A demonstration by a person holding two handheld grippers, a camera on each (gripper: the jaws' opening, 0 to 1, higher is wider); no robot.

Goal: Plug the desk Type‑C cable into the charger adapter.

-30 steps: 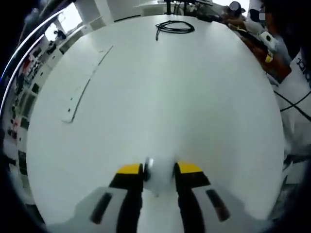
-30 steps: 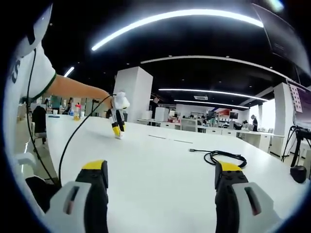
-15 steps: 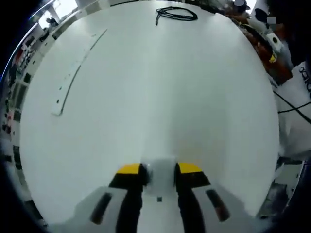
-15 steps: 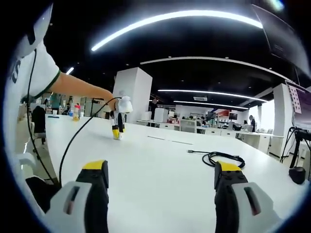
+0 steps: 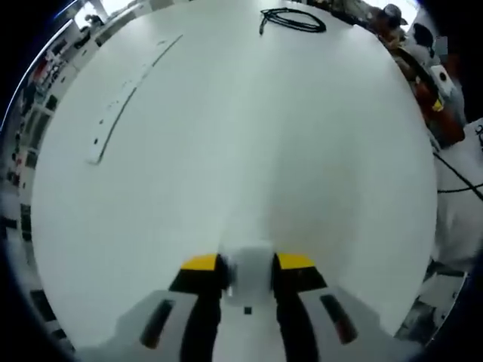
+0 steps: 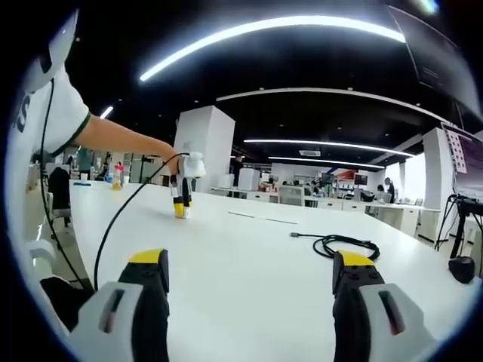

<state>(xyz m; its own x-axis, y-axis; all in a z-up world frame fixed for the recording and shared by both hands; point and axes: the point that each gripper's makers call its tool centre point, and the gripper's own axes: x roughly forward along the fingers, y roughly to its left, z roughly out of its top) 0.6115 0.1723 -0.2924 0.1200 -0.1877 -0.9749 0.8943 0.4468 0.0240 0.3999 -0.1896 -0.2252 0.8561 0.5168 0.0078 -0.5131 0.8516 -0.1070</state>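
Charger adapter (image 5: 249, 273), white and blocky, sits pinched between my left gripper (image 5: 249, 264) jaws, whose yellow tips press against its two sides at 6 o'clock in the left gripper view. I am holding it low over the white desk (image 5: 249, 151); whether it touches the surface I cannot tell. Far across the desk, at 12 o'clock in that view, lies the black Type-C cable (image 5: 293, 19) in a loose coil, well apart from the adapter. A pale strip (image 5: 124, 102) lies on the desk toward 10 o'clock.

In the right gripper view my right gripper (image 6: 249, 271) has its jaws spread wide, with nothing between them but bare desk (image 6: 249, 256). The cable coil (image 6: 343, 245) lies on the desk at about 3 o'clock, just beyond the right-hand jaw's yellow tip, with one free end running out toward the centre of the view. At 9 to 10 o'clock my left gripper (image 6: 181, 205) stands tip-down on the far part of the desk, held by my outstretched arm (image 6: 121, 139), and a thin black wire (image 6: 121, 219) curves down from it toward the near edge.
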